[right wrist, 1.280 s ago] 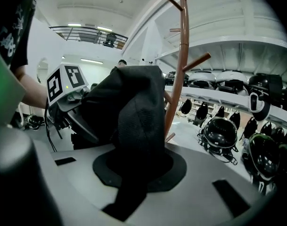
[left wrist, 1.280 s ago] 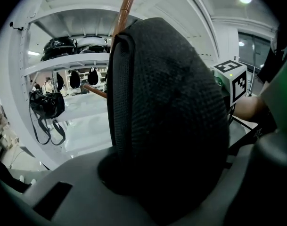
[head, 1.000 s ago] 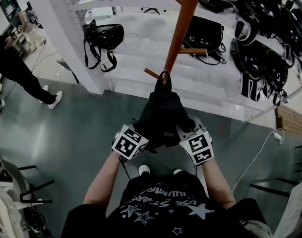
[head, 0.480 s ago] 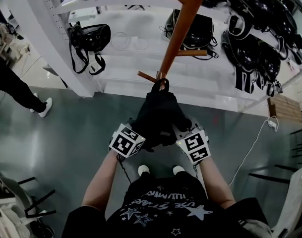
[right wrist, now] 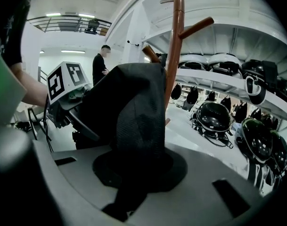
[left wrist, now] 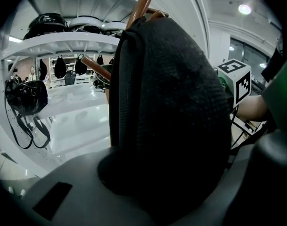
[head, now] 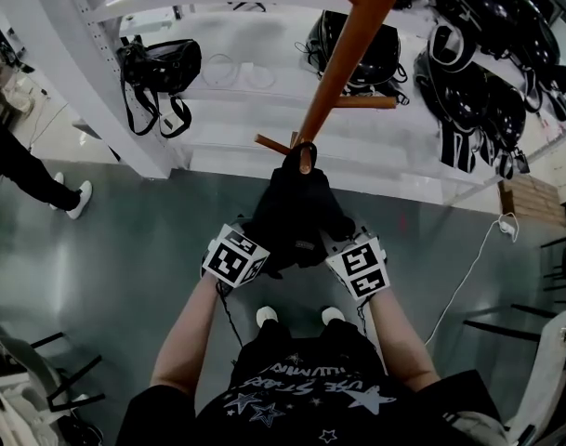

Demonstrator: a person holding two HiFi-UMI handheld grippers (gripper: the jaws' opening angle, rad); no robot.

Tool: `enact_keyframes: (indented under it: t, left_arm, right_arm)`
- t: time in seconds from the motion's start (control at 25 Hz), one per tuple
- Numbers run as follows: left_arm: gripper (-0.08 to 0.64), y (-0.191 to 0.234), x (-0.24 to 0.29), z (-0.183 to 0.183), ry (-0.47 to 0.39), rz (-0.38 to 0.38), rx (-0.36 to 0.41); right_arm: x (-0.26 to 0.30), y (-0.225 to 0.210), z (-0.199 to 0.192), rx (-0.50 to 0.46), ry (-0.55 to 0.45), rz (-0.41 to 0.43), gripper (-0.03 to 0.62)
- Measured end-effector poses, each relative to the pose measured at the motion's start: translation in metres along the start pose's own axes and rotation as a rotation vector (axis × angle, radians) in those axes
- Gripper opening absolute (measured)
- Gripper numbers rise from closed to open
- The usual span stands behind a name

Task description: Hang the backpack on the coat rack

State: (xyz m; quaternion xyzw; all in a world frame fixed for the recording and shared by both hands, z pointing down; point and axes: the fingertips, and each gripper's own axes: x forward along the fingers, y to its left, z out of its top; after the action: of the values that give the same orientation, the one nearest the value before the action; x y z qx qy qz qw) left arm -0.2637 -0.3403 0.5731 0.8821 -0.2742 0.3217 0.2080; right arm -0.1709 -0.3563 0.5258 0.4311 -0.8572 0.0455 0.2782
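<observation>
A black backpack (head: 296, 214) hangs in front of the brown wooden coat rack (head: 349, 49). Its top loop (head: 304, 149) sits round a low peg of the rack. My left gripper (head: 264, 242) is shut on the backpack's left side and my right gripper (head: 334, 242) on its right side, both at the lower part of the bag. In the left gripper view the backpack (left wrist: 171, 112) fills the frame and hides the jaws. In the right gripper view a fold of the backpack (right wrist: 134, 117) runs down between the jaws, with the rack's pole (right wrist: 174, 51) just behind.
White shelving (head: 106, 82) stands behind the rack with a black bag (head: 157, 68) and several black helmets (head: 487, 100). A person's leg (head: 27, 161) is at the far left. A white cable (head: 473, 282) lies on the grey floor, and chair legs (head: 64, 384) show at lower left.
Both grippers have sunk a little with the backpack still in them. The top loop has stayed round the peg.
</observation>
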Motion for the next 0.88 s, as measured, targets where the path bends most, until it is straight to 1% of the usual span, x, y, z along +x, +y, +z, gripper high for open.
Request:
enact_keyframes:
  t: [0.24,0.4,0.88]
  left_arm:
    - [0.087,0.010,0.018,-0.008,0.039,-0.011,-0.022]
    - [0.089,0.017,0.029,-0.010,0.048,-0.010,-0.025]
    - [0.105,0.044,0.061,-0.009,0.062,0.046,-0.083]
  right_arm:
    - [0.018,-0.006,-0.017,0.022,0.034,0.008,0.064]
    - [0.028,-0.011,-0.026,0.030,0.039,0.008,0.064]
    - [0.059,-0.033,-0.041,0.068,0.033,0.005,0.074]
